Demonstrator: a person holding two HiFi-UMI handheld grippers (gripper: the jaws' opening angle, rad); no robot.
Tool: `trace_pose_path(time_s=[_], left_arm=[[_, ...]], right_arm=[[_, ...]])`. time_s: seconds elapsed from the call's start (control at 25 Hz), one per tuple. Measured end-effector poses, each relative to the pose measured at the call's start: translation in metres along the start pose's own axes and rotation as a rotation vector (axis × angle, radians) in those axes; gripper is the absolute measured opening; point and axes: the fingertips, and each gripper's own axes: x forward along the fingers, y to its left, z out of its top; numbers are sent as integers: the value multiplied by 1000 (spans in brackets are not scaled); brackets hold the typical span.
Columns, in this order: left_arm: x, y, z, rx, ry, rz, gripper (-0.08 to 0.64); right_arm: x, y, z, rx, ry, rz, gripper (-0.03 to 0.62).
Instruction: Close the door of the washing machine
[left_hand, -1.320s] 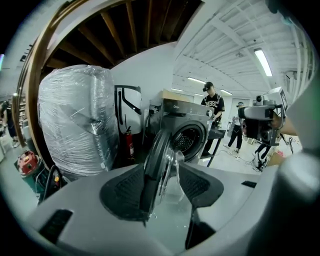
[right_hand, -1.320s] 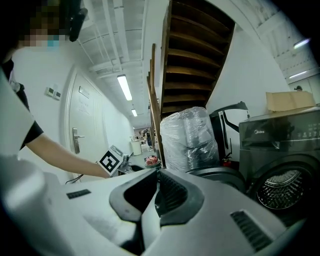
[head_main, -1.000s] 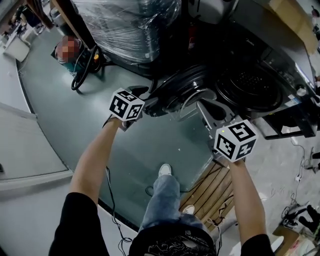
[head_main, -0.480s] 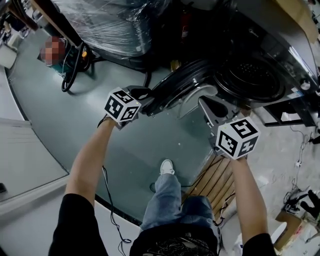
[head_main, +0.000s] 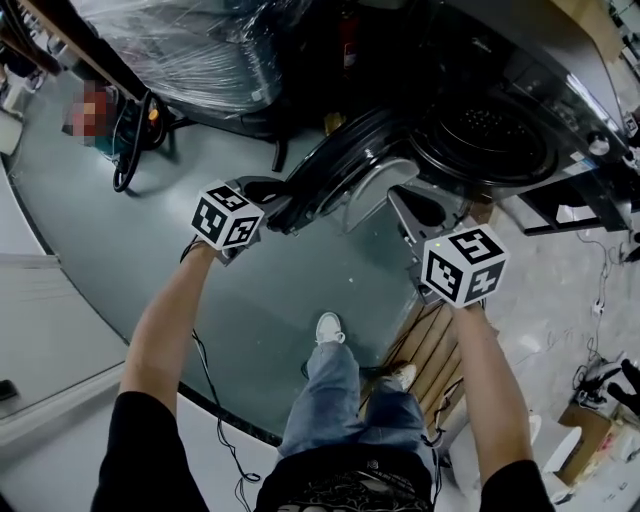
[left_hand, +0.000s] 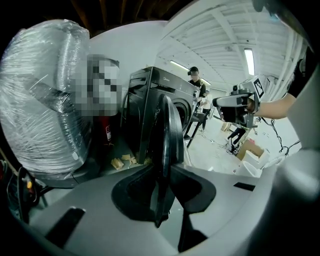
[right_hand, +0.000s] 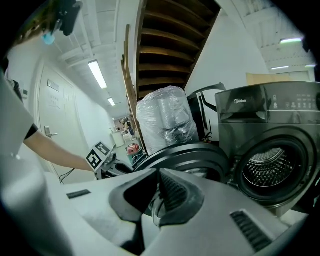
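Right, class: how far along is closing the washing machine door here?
Done: nothing yet. The door stands wide open, leaving the drum exposed. In hand: the left gripper has the door's rim between its jaws, which are closing on it. The right gripper hangs near the door and holds nothing. Left: swing the door across to the drum and press it shut.

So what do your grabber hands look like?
The left gripper and right gripper are grey with black fingers, each carrying a white cube of black square markers. Sleeves are short, black. The left fingers are closing round the door edge.
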Motion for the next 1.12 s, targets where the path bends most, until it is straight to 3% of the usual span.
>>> trace_pose_path(time_s=[0.32, 0.64, 1.12], left_arm=[[7, -25, -3, -61, -11, 56, 98], [23, -80, -5, -83, 10, 100, 98], [50, -142, -1, -210, -32, 179, 104]], right_arm=[[-36, -28, -16, 15, -29, 1, 23], [-89, -55, -38, 27, -39, 2, 23], [-156, -86, -69, 52, -36, -10, 23]])
